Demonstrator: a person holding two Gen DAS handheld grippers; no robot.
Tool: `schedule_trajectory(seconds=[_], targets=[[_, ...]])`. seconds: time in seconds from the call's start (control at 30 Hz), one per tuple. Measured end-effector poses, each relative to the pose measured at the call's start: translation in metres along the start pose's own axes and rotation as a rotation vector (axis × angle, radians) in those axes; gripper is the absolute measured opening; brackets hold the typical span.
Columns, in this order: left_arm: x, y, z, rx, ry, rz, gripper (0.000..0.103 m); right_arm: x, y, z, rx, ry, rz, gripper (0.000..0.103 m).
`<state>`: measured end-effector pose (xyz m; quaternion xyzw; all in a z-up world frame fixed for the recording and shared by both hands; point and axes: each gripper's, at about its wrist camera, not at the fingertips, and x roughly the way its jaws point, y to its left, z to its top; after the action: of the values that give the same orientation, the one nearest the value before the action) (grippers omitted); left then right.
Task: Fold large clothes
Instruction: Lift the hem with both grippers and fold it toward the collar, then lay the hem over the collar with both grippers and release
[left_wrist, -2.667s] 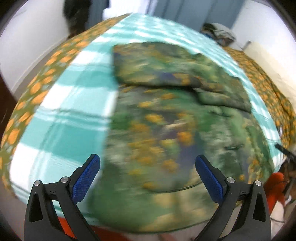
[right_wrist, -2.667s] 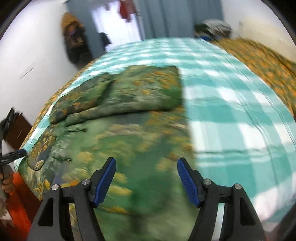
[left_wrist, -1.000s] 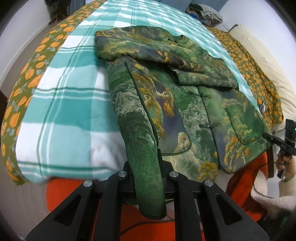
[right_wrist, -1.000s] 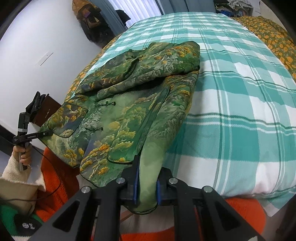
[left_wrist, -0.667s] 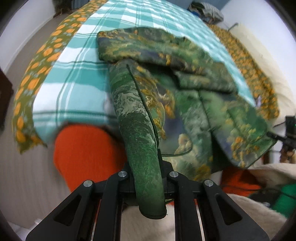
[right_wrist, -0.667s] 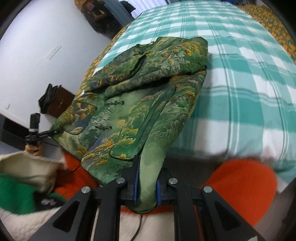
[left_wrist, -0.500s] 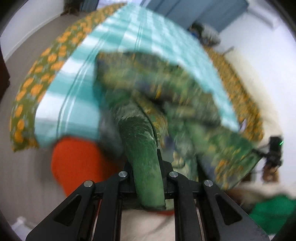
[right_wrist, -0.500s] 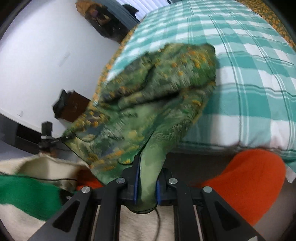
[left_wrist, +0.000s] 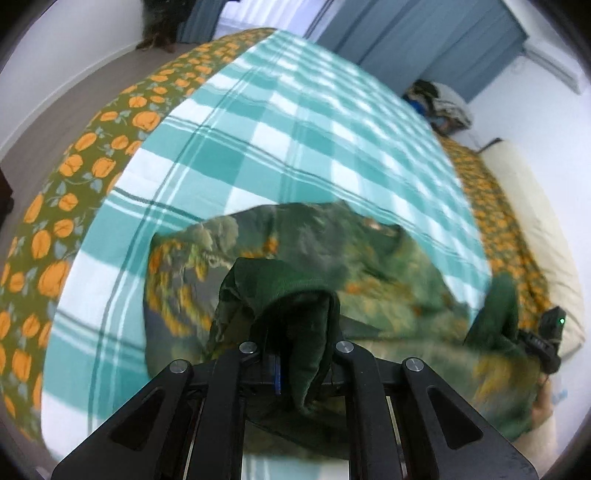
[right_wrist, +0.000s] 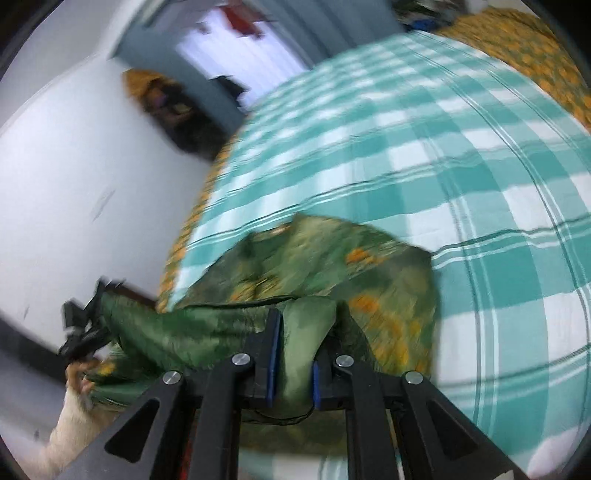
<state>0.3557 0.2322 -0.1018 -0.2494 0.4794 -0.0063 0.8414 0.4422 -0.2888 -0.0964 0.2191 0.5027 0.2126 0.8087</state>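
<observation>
Left wrist view shows the left gripper (left_wrist: 301, 354) clenched on a bunched fold of the green landscape-print jacket (left_wrist: 295, 258), the dark green cloth squeezed between its jaws and draping down toward 6 o'clock. From those jaws the rest of the jacket lies ahead, toward 12 o'clock, heaped on the teal plaid blanket (left_wrist: 280, 122), and its raised lower edge runs away toward 3 o'clock, where the right gripper (left_wrist: 543, 339) shows small at the frame's edge. Right wrist view gives the mirror of this: the right gripper (right_wrist: 293, 354) is likewise clamped on a fold of the jacket (right_wrist: 332, 258), and the held edge stretches toward 9 o'clock to the left gripper (right_wrist: 83, 325). So the gripped hem spans side to side between the two tools, while the jacket's body lies forward of both, near the bed's near edge. The blanket beyond the heap, at 12 o'clock, is open plaid. Neither hand looks nearer to the heap than the other, though blur makes that hard to judge. The coming move probably turns on carrying both corners forward together, keeping the hem level so the fold lands square.
</observation>
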Motion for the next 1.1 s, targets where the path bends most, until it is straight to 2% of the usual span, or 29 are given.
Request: schedule_trajectory(seconds=[0.1,0.17,0.2,0.23,0.27,0.3,0.33,0.37,0.47,0.53,0.6,0.67,0.73,0.8,0.87,0.9,0.93,0.97,1.0,1.03,1.1], targets=[[0.032,0.020,0.001,-0.074,0.044,-0.008,0.022,0.037,-0.019,0.002,0.041,0.009,-0.055,0.015],[0.038,0.035,-0.001,-0.147,0.057,-0.046,0.039,0.055,-0.027,-0.001,0.058,0.022,-0.071,0.019],[0.034,0.041,-0.002,-0.173,0.048,-0.088,0.043,0.057,-0.030,-0.003,0.072,0.024,-0.064,0.030],[0.028,0.045,-0.002,-0.186,0.037,-0.125,0.055,0.058,-0.031,-0.003,0.088,0.018,-0.041,0.046],[0.020,0.048,-0.002,-0.191,0.022,-0.161,0.066,0.055,-0.032,-0.004,0.107,-0.002,-0.001,0.050],[0.010,0.050,0.000,-0.184,0.000,-0.180,0.072,0.049,-0.032,-0.003,0.116,-0.021,0.029,0.060],[0.000,0.051,0.002,-0.168,-0.028,-0.170,0.085,0.042,-0.031,-0.001,0.115,-0.037,0.050,0.075],[-0.012,0.052,0.004,-0.142,-0.061,-0.153,0.092,0.032,-0.029,0.001,0.108,-0.063,0.069,0.080],[-0.037,0.063,0.001,-0.089,-0.097,-0.176,0.094,0.010,-0.025,0.005,0.070,-0.103,0.085,0.081],[-0.043,0.071,-0.007,-0.042,-0.086,-0.179,0.095,-0.001,-0.022,0.004,0.011,-0.092,0.033,0.081],[-0.038,0.071,-0.018,0.031,-0.049,-0.136,0.097,0.000,-0.018,-0.002,-0.086,-0.049,-0.040,0.081],[-0.020,0.064,-0.030,0.091,0.011,-0.087,0.097,0.015,-0.010,-0.014,-0.188,0.038,-0.107,0.081],[0.005,0.046,-0.035,0.162,0.040,0.006,0.097,0.032,-0.005,-0.022,-0.237,0.100,-0.159,0.081],[0.024,0.032,-0.032,0.181,0.031,0.069,0.095,0.053,0.000,-0.025,-0.263,0.118,-0.235,0.081],[0.045,0.021,-0.024,0.141,0.039,0.081,0.074,0.065,0.002,-0.021,-0.258,0.085,-0.286,0.081],[0.056,0.017,-0.019,0.115,0.058,0.102,0.071,0.069,0.004,-0.020,-0.253,0.060,-0.294,0.081],[0.062,0.015,-0.017,0.101,0.062,0.132,0.047,0.073,0.006,-0.019,-0.245,0.045,-0.298,0.076],[0.068,0.013,-0.014,0.097,0.063,0.185,0.010,0.075,0.009,-0.019,-0.249,0.047,-0.304,0.064],[0.071,0.012,-0.012,0.090,0.072,0.209,0.010,0.079,0.013,-0.019,-0.268,0.054,-0.333,0.024],[0.070,0.012,-0.008,0.079,0.065,0.212,0.008,0.080,0.019,-0.019,-0.294,0.056,-0.367,0.013],[0.054,0.010,0.003,0.080,0.000,0.220,0.006,0.074,0.031,-0.014,-0.331,0.028,-0.402,0.012]])
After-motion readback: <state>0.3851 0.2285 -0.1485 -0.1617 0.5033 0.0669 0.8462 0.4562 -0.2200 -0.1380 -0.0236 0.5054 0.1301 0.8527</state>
